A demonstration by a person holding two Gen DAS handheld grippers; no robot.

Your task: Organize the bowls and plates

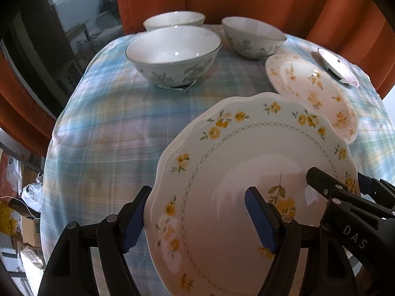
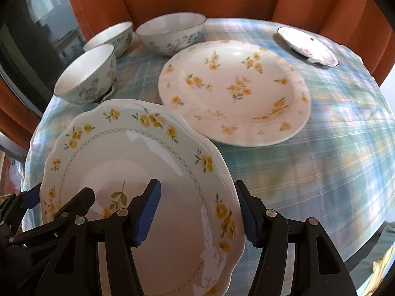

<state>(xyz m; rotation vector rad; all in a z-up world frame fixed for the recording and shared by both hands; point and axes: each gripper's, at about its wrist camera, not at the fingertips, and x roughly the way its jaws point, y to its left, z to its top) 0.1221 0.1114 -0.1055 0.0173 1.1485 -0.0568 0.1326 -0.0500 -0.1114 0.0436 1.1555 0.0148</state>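
While both the left hand-held gripper (image 1: 197, 219) and the right hand-held gripper (image 2: 200, 214) clamped opposite rims of the scalloped white yellow-flowered plate (image 2: 138, 172), carried above the plaid-covered bench (image 2: 321, 148), stacking it onto the round yellow-flowered plate (image 2: 234, 93) seemingly required a level, centred lowering.

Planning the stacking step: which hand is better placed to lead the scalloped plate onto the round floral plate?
Right. The right tongs grip the scalloped plate on the side nearest the round floral plate. The left tongs hold the side toward the bowls.
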